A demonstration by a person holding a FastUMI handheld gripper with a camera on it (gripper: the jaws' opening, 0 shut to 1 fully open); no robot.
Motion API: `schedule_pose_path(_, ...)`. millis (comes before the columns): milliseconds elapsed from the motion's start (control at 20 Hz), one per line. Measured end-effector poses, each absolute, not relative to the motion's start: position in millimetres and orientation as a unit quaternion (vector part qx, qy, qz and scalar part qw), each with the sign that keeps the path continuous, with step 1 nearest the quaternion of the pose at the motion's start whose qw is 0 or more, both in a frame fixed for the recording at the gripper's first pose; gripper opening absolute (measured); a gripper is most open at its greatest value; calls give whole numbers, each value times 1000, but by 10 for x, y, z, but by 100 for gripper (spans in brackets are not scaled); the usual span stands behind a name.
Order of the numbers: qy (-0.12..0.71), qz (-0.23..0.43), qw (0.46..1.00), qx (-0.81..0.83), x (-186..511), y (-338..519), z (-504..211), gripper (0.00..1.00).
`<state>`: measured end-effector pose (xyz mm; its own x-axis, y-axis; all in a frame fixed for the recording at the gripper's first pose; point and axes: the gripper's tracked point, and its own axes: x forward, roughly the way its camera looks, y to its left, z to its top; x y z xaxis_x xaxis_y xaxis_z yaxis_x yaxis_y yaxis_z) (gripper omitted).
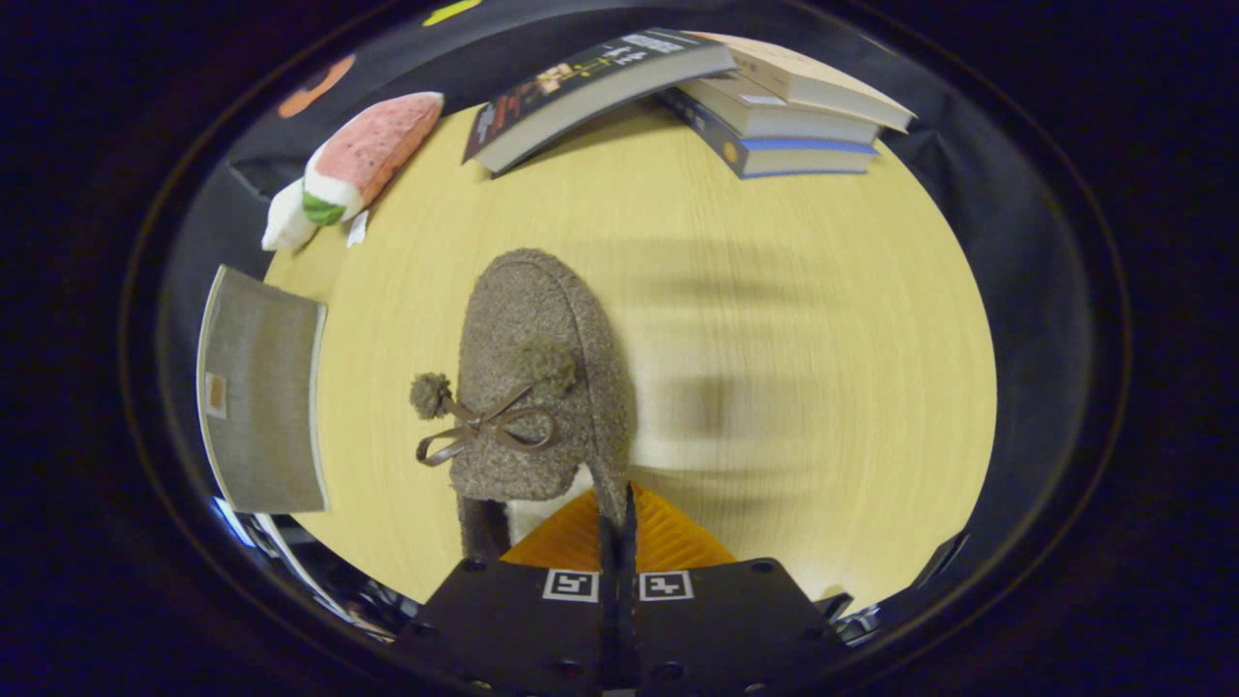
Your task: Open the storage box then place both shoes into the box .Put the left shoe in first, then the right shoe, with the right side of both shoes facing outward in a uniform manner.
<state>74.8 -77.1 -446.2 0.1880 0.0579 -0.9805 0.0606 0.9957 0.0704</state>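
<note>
We've got the jaws pinched tight on the heel rim of the fuzzy brown slipper with a ribbon bow (542, 387). It hangs above the pale wooden table (823, 339), toe pointing toward the stacked books (697, 97).

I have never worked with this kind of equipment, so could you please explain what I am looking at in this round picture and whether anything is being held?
The picture comes from a wide-angle camera mounted on a handheld two-finger gripper, which a person carries; there is no robot arm. The camera looks forward along the fingers, seen at the bottom. They are pressed together on the rear edge of a fuzzy brown shoe with a bow and pompoms, its toe pointing away. Beneath is a light wooden table. Beyond the shoe lie a stack of books and a watermelon-slice plush toy. Beside the shoe is a grey storage box. The slight blur suggests motion.
</note>
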Motion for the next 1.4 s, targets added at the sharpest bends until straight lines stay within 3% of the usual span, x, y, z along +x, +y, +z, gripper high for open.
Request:
schedule_pose_path(350, 641, -8, 762, 90, 529, -653, -4015, 1)
schedule_pose_path(650, 591, 18, 804, 63, 437, -225, -3296, 1)
schedule_pose_path(1050, 582, 132, 802, 37, 197, 1240, -2627, 1)
schedule_pose_path(1400, 580, 165, 798, 4, 161, 2447, -2599, 0)
